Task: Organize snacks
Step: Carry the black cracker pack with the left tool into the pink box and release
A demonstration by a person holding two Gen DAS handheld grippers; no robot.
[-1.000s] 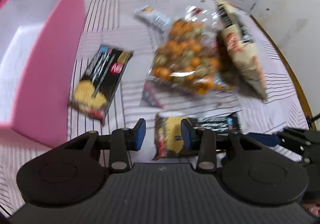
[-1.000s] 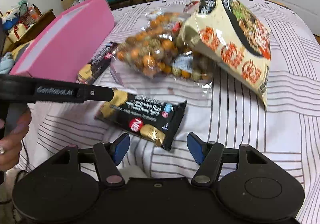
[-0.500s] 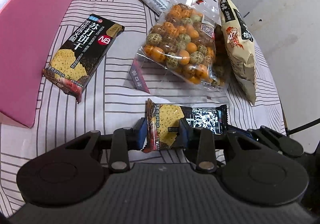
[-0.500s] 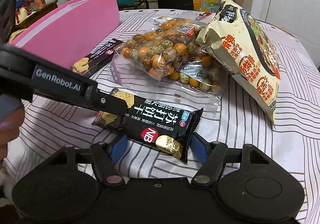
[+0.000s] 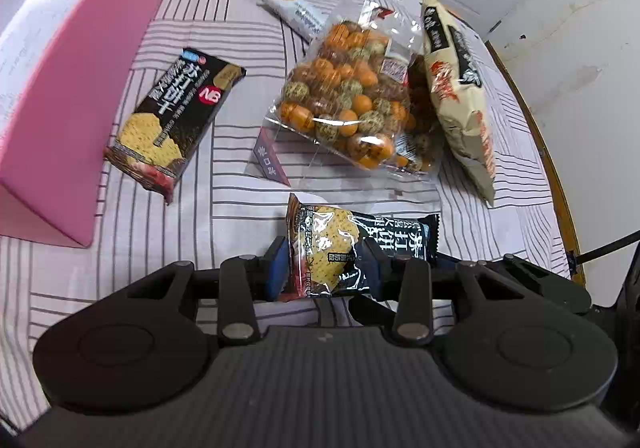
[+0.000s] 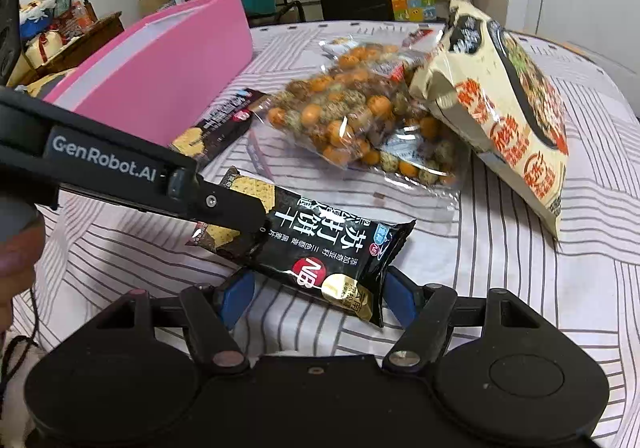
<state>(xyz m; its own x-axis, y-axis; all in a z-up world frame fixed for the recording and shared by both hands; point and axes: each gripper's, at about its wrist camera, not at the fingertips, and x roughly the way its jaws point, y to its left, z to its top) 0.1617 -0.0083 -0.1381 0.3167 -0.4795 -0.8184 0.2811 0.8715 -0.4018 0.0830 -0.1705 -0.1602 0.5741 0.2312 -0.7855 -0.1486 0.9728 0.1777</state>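
Observation:
A black cracker pack [image 5: 348, 244] [image 6: 320, 248] lies crosswise on the striped cloth between both grippers. My left gripper [image 5: 324, 268] is shut on its cracker-picture end, with the pads pressing the wrapper while the jaws ease open slightly. One of its fingers [image 6: 224, 207] shows on that end in the right wrist view. The jaws of my right gripper [image 6: 316, 296] are opening around the pack's other end, and the blue pads do not press it. A pink box [image 5: 80, 87] [image 6: 168, 79] stands open at the left.
A second black cracker pack [image 5: 176, 119] lies beside the pink box. Behind are a clear bag of orange and green balls [image 5: 348, 107], a beige snack bag [image 5: 460, 99] leaning on it, and a small white packet [image 5: 296, 13]. The table's edge [image 5: 552, 167] curves at the right.
My left gripper has closed on the end of the cracker pack, which now sits a little raised. The right gripper's jaws have widened around the other end.

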